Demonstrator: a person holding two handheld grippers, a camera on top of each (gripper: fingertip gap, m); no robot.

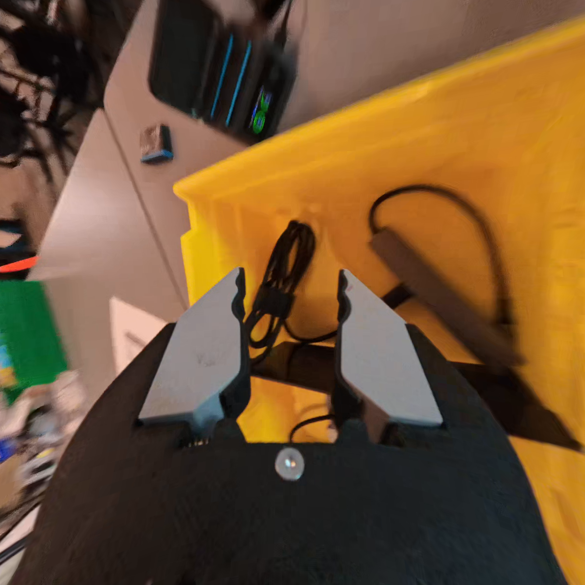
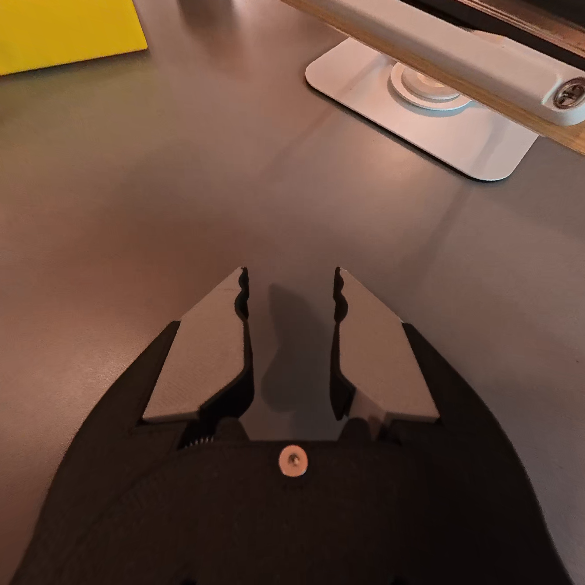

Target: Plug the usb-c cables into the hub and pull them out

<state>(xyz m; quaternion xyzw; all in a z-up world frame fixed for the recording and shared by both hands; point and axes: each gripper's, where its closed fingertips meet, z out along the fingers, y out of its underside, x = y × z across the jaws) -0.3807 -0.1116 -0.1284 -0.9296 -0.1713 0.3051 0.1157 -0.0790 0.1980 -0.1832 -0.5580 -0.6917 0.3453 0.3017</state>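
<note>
In the blurred left wrist view a yellow tray [image 1: 411,152] holds a coiled black cable [image 1: 281,281] tied in a bundle and a dark grey hub [image 1: 443,300] with its own black lead [image 1: 449,202] looping over it. My left gripper [image 1: 289,272] is open and empty, hovering just above the coiled cable, which shows between the fingertips. My right gripper [image 2: 291,272] is open and empty over bare grey table [image 2: 158,190], away from the cable and hub. Only a yellow corner of the tray [image 2: 63,31] shows at the top left of the right wrist view.
A black device with blue stripes [image 1: 221,69] and a small dark block [image 1: 156,144] stand on the table beyond the tray. A green box [image 1: 28,332] and clutter sit at the left. A white stand base [image 2: 421,126] and a white-and-wood bar [image 2: 443,53] are at the right gripper's far right. Some 45 centimetres of space lies between my two pairs of fingers. From my right tips it is roughly 12 centimetres to the white-and-wood bar [image 2: 443,53]; from my left, 40 centimetres.
</note>
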